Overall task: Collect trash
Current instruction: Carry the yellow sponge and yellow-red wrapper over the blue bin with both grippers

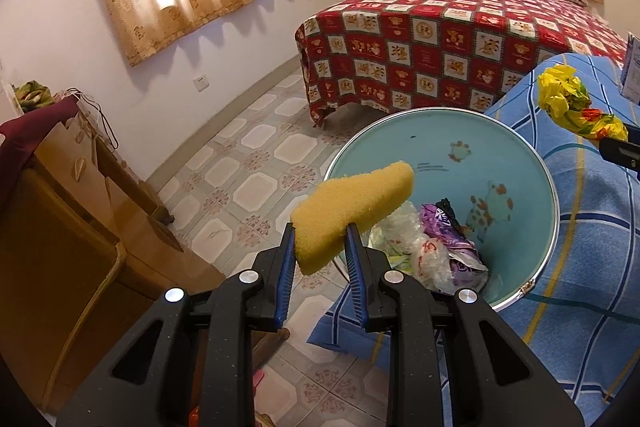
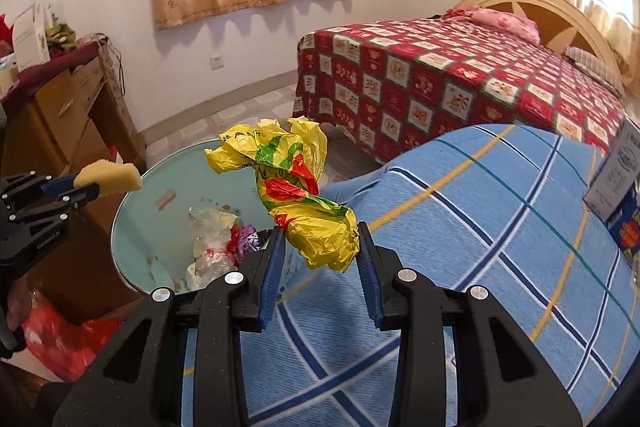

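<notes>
My left gripper [image 1: 320, 233] is shut on a yellow sponge [image 1: 352, 211] and holds it over the near rim of a light blue trash bin [image 1: 440, 135]. The bin holds crumpled plastic bags and wrappers [image 1: 432, 243]. My right gripper [image 2: 321, 233] is shut on a crumpled yellow plastic bag [image 2: 296, 179] with red and green print, held just right of the bin [image 2: 136, 227], above the blue checked cloth [image 2: 480, 219]. In the left wrist view the yellow bag [image 1: 568, 103] shows at the right edge. In the right wrist view the sponge [image 2: 110, 179] and the left gripper [image 2: 60, 193] show at the left.
A bed with a red patterned cover [image 1: 460, 39] stands behind. A wooden dresser [image 1: 72, 195] with a maroon cloth is at the left. A box [image 2: 616, 183] lies on the blue cloth at right. A red bag [image 2: 60, 339] lies on the floor. The floor [image 1: 248, 163] is tiled.
</notes>
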Motion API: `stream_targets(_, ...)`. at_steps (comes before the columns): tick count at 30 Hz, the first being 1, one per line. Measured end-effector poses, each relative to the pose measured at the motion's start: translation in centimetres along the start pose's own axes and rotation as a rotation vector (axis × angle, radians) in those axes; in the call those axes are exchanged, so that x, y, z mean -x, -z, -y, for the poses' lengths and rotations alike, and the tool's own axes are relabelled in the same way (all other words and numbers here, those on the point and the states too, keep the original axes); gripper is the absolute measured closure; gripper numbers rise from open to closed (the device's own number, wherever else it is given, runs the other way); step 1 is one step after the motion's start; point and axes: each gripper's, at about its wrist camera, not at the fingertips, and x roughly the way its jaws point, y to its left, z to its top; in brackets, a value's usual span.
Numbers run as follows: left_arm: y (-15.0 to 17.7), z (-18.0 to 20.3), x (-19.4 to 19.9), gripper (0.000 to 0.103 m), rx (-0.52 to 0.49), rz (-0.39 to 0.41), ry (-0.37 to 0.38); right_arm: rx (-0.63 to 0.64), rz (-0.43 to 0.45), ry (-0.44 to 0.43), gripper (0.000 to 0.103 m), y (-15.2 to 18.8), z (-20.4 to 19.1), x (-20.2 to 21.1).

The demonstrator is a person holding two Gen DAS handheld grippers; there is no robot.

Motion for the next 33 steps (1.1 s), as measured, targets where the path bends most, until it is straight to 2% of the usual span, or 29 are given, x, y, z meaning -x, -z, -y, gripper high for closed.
stream_targets(33,-0.1,-1.6,-0.5,0.078,0.029,0.001,-0.022,0.119,-0.012,-0.021,0.067,-1.4,-4.4,-1.3)
